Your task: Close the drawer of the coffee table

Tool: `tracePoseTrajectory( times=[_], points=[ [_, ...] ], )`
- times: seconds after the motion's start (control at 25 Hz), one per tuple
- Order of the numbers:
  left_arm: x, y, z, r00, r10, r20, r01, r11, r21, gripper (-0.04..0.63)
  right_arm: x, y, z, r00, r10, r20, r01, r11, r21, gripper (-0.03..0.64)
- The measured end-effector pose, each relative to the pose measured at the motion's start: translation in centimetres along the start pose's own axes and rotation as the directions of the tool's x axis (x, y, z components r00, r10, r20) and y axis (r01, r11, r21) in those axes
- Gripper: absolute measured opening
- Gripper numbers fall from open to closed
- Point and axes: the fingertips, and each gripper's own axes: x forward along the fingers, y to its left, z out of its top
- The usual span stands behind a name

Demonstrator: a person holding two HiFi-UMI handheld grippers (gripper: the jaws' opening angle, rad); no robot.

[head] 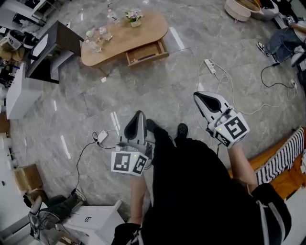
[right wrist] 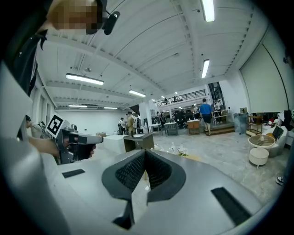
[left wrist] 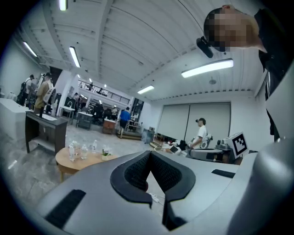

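Observation:
A wooden oval coffee table stands far ahead on the grey stone floor, and its drawer is pulled out toward me. Bottles and a small flower pot sit on top. My left gripper and right gripper hover well short of the table, both shut and empty. The left gripper view shows the table low at left, past the shut left gripper. In the right gripper view the shut right gripper hides most of the table; bottles peek above it.
A power strip with white cables lies on the floor right of the table. A dark desk stands to its left. Another plug and cable lie near my feet. Round baskets and a seated person's legs are at upper right.

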Motion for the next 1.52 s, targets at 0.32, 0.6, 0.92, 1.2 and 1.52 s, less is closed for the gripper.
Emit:
tracePoseTrajectory(
  times=[0.32, 0.6, 0.92, 1.2, 1.52],
  points=[
    [0.4, 0.0, -0.2, 1.000, 0.013, -0.015, -0.013, 1.000, -0.004, 0.014, 0.3, 0.0, 0.3, 0.997, 0.059, 0.040, -0.062, 0.996, 0.063, 0.012],
    [1.7, 2.2, -0.5, 0.999, 0.008, -0.044, -0.008, 1.000, -0.008, 0.014, 2.8, -0.8, -1.1, 0.999, -0.013, -0.041, 0.012, 1.000, -0.025, 0.014],
    [6.0, 7.5, -0.5, 0.998, -0.014, -0.066, 0.014, 1.000, -0.005, 0.014, 8.6, -1.7, -1.3, 0.991, -0.020, -0.133, 0.009, 0.996, -0.085, 0.014],
    [11.1, 12.8, 1.4, 0.991, -0.100, -0.086, 0.104, 0.994, 0.045, 0.014, 15.6, -2.8, 0.7, 0.985, 0.002, -0.171, -0.021, 0.994, -0.106, 0.014],
    [15.7, 17.7, 1.6, 0.973, -0.185, -0.136, 0.199, 0.975, 0.098, 0.014, 21.1, -4.1, 0.3, 0.981, -0.086, -0.174, 0.078, 0.996, -0.053, 0.014]
  ],
)
